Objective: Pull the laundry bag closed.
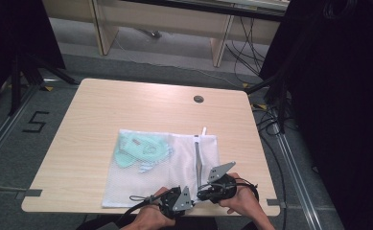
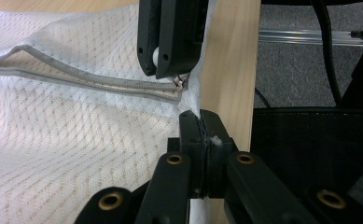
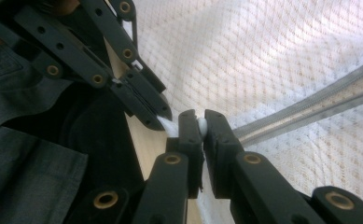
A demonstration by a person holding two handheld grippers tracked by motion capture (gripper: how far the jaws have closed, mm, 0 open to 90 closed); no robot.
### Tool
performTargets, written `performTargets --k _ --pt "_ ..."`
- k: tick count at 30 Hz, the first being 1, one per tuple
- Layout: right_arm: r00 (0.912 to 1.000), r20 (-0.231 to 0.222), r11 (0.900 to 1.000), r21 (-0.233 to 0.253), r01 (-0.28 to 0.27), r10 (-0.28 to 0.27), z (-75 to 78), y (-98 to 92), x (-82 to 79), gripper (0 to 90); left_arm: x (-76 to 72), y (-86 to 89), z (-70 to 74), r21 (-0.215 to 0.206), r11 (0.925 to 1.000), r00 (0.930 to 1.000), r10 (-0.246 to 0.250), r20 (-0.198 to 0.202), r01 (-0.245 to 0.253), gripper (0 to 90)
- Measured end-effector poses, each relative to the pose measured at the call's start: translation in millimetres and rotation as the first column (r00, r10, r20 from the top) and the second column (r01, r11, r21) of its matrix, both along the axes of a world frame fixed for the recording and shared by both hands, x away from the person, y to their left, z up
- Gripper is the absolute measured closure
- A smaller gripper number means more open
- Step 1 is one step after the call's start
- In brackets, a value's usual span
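Note:
A white mesh bag (image 1: 145, 177) lies flat on the wooden table (image 1: 102, 110), with a mint-green garment (image 1: 141, 149) inside its left half. A grey zipper (image 1: 198, 160) runs from the bag's far edge toward me. At the near end of the zipper, my left gripper (image 1: 192, 202) (image 2: 201, 116) is shut on the bag's mesh edge (image 2: 195, 95). Touching distance away, my right gripper (image 1: 201, 194) (image 3: 201, 119) is shut on the white zipper pull (image 3: 201, 125). The zipper (image 2: 76, 81) looks slightly parted along its length in the left gripper view.
Both grippers work at the table's front edge (image 2: 230, 70), close to my dark clothing (image 3: 25, 168). A round grommet (image 1: 198, 99) sits near the far edge. Black stands (image 1: 21, 72) and cables (image 1: 270, 120) flank the table on the floor.

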State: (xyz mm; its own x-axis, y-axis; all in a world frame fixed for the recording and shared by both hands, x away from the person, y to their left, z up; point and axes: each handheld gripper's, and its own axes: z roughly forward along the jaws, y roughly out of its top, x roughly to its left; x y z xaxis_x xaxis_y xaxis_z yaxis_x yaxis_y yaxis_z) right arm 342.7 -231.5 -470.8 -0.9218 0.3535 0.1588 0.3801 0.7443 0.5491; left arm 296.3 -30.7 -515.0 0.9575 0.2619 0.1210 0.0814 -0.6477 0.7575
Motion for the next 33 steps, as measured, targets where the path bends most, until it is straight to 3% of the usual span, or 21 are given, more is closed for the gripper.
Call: performTargets --k 10,16,17,19,21,24,26,33 --pt "0.9993 -0.035 1.000 -0.019 0.013 -0.013 -6.3 0.0 2.8 86.4 -2.5 -1.5 0.5 0.003 1.0000 0.9999 -0.009 -0.008 0.009 88.9" --pt "0.9994 -0.030 0.999 -0.034 0.015 -0.016 -8.8 0.0 7.9 86.3 -3.7 -1.3 0.7 -0.003 0.9999 0.9999 -0.010 -0.004 0.010 88.9" --pt "0.9994 -0.030 0.999 -0.036 0.018 -0.019 -9.2 0.0 8.9 86.4 -4.4 -2.1 0.4 -0.022 0.9998 0.9998 -0.002 -0.019 0.002 88.9" --pt "0.9996 -0.022 0.999 -0.036 0.015 -0.016 -10.3 0.5 10.9 86.3 -3.0 -0.6 1.3 0.005 0.9998 0.9997 -0.020 -0.013 0.020 88.9" --pt "0.9995 -0.028 0.999 -0.037 0.017 -0.018 -10.4 1.2 12.5 86.3 -2.4 0.2 1.1 0.007 0.9998 0.9998 -0.016 -0.015 0.016 88.9" --pt "0.9998 -0.018 0.999 -0.042 0.010 -0.011 -10.7 2.5 16.2 86.4 -3.0 0.1 1.3 -0.023 0.9997 0.9995 -0.005 -0.032 0.005 88.9" --pt "0.9996 -0.019 0.999 -0.046 0.019 -0.020 -10.1 3.9 17.1 86.3 -2.2 1.8 2.9 -0.009 0.9999 0.9995 -0.012 -0.029 0.012 88.9" --pt "0.9997 0.000 0.998 -0.058 0.024 -0.024 -9.2 6.7 25.6 86.3 -5.6 3.1 4.6 -0.028 0.9995 0.9991 -0.017 -0.038 0.016 88.9"
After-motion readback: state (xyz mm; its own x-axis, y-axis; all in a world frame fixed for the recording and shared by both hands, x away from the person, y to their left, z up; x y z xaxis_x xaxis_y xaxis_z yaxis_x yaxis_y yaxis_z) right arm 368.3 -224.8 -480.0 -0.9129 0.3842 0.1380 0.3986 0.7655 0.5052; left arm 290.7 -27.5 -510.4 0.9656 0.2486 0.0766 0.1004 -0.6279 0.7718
